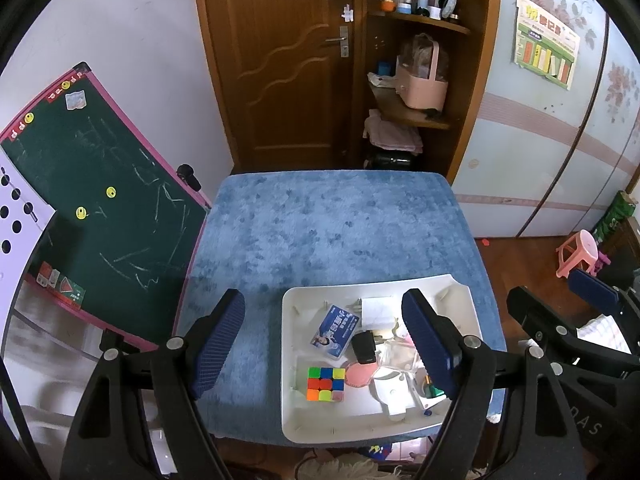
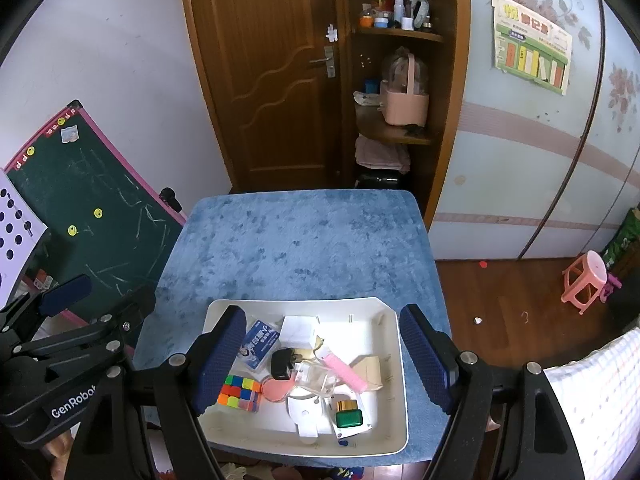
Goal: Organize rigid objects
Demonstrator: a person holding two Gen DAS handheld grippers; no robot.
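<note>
On blue-clothed table (image 2: 304,240) by wooden door (image 2: 280,80), white tray (image 2: 394,360) w/ cube (image 2: 240,392), maybe charger (image 2: 282,364); both grippers' jaws apart.

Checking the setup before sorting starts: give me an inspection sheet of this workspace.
Surface: blue plush table cover, far part bare.
Job's things: white tray at the near edge holds a colour cube, black plug adapter, blue-white box, pink comb, green case.
Clutter: things heaped and overlapping in the tray.
Grippers: left gripper and right gripper open, empty, above the tray.
Cables: nothing seen.
Surroundings: chalkboard, wooden door, shelves, pink stool.
</note>
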